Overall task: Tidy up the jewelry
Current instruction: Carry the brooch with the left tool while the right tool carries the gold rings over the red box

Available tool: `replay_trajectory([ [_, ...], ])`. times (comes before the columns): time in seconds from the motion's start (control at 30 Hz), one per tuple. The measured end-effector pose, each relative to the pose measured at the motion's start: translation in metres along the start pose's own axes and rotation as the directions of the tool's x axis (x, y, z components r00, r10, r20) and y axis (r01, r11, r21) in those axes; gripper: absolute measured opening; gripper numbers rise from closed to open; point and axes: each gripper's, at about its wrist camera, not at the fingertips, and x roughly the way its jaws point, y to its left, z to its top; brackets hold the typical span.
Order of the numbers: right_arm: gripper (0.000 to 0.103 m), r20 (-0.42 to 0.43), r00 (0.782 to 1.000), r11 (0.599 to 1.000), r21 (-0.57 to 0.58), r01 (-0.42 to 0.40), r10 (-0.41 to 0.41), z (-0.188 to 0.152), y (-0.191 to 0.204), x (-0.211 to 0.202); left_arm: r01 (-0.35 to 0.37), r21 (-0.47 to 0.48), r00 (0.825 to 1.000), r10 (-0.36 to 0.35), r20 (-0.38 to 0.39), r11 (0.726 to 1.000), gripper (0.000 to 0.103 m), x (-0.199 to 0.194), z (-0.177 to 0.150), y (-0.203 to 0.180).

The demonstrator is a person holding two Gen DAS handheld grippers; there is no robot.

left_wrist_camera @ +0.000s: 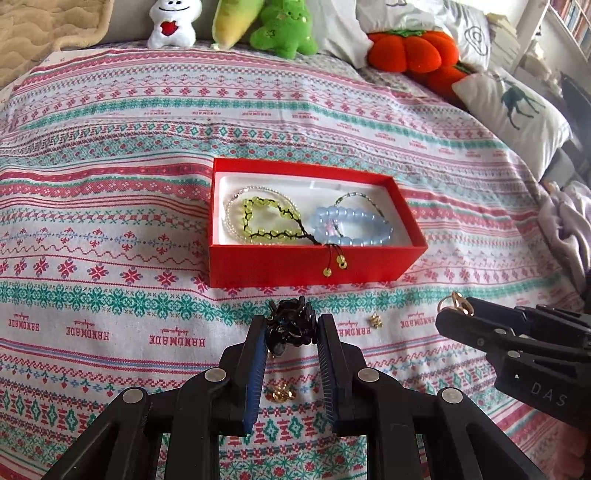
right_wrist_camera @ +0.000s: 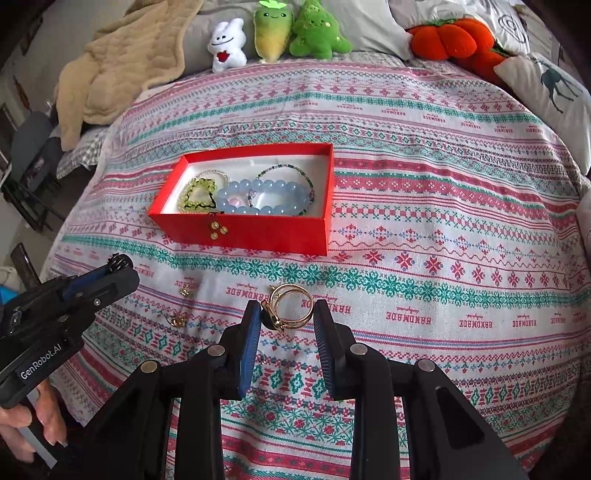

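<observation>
An open red box (left_wrist_camera: 314, 264) (right_wrist_camera: 258, 232) sits on the patterned bedspread and holds a green bead bracelet (left_wrist_camera: 266, 218), a blue bead bracelet (left_wrist_camera: 354, 225) (right_wrist_camera: 266, 199) and thin bead strands. My left gripper (left_wrist_camera: 290, 328) is shut on a black hair claw clip (left_wrist_camera: 290, 325), held just in front of the box. My right gripper (right_wrist_camera: 286, 314) is shut on a gold bangle (right_wrist_camera: 288, 306); it also shows in the left wrist view (left_wrist_camera: 456, 308). Small gold pieces (left_wrist_camera: 376, 320) (left_wrist_camera: 281, 393) (right_wrist_camera: 184, 292) (right_wrist_camera: 177, 320) lie on the bedspread.
Plush toys (left_wrist_camera: 171, 24) (right_wrist_camera: 317, 33), an orange pumpkin cushion (left_wrist_camera: 410, 48) and pillows (left_wrist_camera: 517, 107) line the far edge of the bed. A beige blanket (right_wrist_camera: 122, 62) lies at the far left. A hand (right_wrist_camera: 33, 421) grips the left gripper's handle.
</observation>
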Motion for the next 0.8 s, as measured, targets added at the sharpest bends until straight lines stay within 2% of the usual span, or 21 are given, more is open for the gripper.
replay_trajectory([
  [0.43,0.031,0.049,0.999,0.998,0.053,-0.026,0.024,0.028,0.001,-0.009,0.057,-0.049,0.998,-0.056,0.026,0.997,0.021,-0.006,0.034,0.005],
  [0.67,0.031,0.041,0.998,0.996,0.077,-0.048,0.045,0.04,-0.009,0.003,0.125,-0.078,0.992,-0.123,0.035,0.989,0.021,0.016,0.048,0.015],
  [0.8,0.031,0.053,0.997,0.994,0.082,-0.065,0.061,0.046,-0.015,0.008,0.119,-0.072,0.993,-0.118,0.021,0.99,0.021,0.033,0.051,0.014],
])
